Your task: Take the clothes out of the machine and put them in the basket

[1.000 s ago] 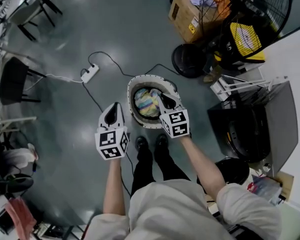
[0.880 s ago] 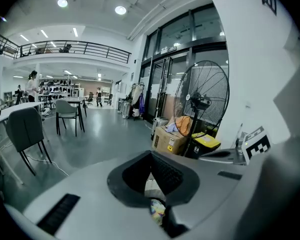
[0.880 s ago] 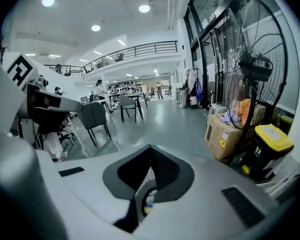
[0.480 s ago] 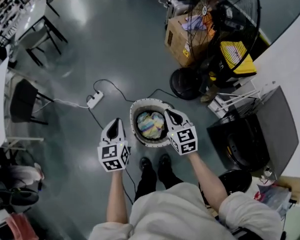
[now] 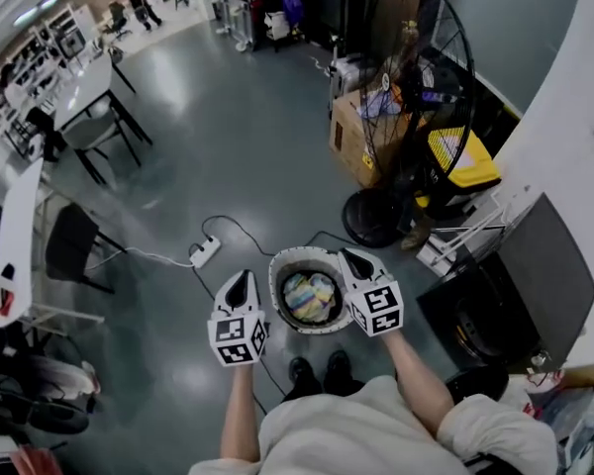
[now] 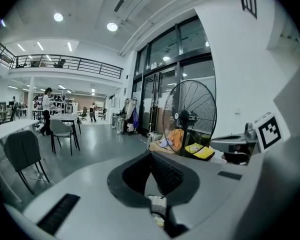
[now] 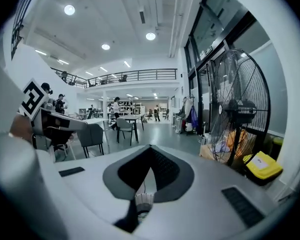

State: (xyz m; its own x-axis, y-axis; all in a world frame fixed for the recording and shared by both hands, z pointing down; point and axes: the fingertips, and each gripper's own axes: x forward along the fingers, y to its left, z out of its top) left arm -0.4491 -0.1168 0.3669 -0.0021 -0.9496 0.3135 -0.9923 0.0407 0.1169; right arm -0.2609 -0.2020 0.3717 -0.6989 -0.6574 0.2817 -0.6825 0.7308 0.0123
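A round white basket stands on the floor in front of the person's feet, with a bundle of pale multicoloured clothes lying in it. My left gripper hangs in the air just left of the basket, shut with nothing in it; in the left gripper view its jaws meet at the tip. My right gripper hangs over the basket's right rim, also shut and empty; in its own view the jaws likewise meet. The dark machine with its round opening stands to the right.
A large pedestal fan stands beyond the basket, with a cardboard box and a yellow-lidded bin beside it. A white power strip and its cable lie left of the basket. Chairs and tables fill the left side.
Both grippers have risen away from the basket. The right one was low over the clothes a second ago. The head view has tilted up and shows more of the room.
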